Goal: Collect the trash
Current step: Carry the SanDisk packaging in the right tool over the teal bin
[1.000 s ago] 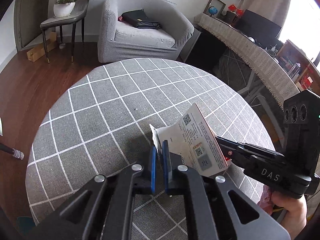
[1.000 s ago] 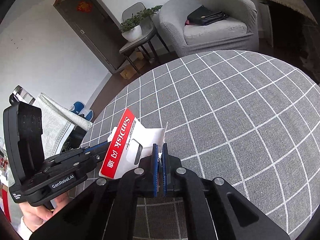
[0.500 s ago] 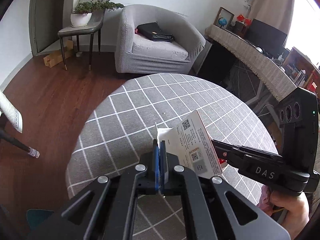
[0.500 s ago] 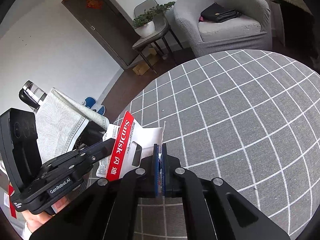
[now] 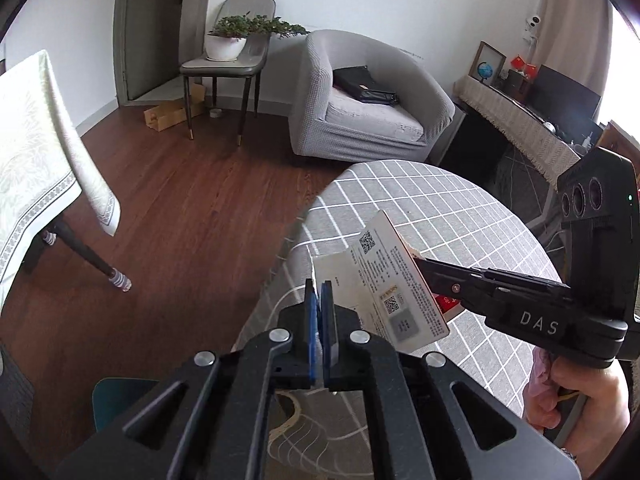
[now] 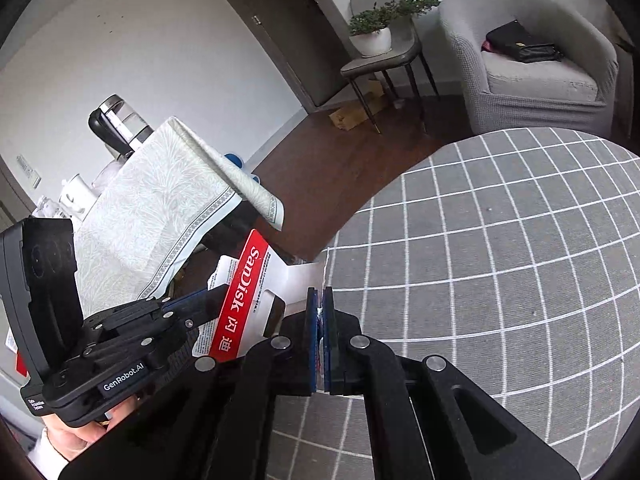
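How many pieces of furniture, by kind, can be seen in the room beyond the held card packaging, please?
Armchair: 1
Chair bearing a potted plant: 1
Round table with checked cloth: 1
Table under a pale cloth: 1
Long sideboard: 1
Total: 5

Two handheld black grippers, matte plastic, angular linkage arms with silver round screw heads, blue finger pads (image 5: 311, 320). Right gripper (image 5: 420, 266) body reads "DAS" in white, boxy camera block on top with three round lenses, small green LED. Left gripper (image 6: 218, 294) has white "GenRobot.AI" label, small silver screws. Left hand (image 6: 78, 438) wears white cuff.
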Available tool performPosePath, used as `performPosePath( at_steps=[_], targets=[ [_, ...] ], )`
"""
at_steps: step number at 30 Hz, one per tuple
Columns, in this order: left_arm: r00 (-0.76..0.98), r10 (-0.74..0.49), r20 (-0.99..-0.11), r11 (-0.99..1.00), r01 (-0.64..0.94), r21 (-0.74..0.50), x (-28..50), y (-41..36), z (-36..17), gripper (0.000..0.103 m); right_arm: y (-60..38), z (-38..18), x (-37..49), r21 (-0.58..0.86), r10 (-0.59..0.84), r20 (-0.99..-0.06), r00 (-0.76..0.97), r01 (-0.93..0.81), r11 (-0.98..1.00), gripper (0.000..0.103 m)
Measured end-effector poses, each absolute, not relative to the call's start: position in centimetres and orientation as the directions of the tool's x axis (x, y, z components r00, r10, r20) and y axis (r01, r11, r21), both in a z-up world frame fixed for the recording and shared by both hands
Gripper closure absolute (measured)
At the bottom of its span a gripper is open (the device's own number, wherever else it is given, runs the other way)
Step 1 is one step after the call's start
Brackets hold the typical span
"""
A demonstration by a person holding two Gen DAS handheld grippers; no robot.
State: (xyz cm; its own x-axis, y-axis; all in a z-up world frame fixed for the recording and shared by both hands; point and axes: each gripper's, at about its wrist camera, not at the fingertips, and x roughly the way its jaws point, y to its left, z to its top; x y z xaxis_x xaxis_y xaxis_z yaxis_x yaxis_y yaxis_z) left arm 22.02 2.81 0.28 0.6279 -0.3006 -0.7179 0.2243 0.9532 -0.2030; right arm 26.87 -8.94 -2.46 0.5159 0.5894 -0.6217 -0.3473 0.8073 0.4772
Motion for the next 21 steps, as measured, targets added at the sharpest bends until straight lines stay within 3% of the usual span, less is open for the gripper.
performPosePath(
  at_steps=[10, 21],
  targets=[
    [0.677, -0.196, -0.71, 0.979, 0.093, -0.182, 17.0, 11.0, 1.4, 0.1, 0.6, -2.0, 25.1, 0.432, 0.647, -0.636, 0.42, -0.501, 0.75, 0.101],
    [0.669, -0.121, -0.733, 0.979, -0.043, -0.201, 12.7, 18.2, -2.6, 0.1, 8.9, -5.5, 23.3, 0.409, 0.649, -0.709, 0.276, -0.589, 0.697, 0.101]
  ],
)
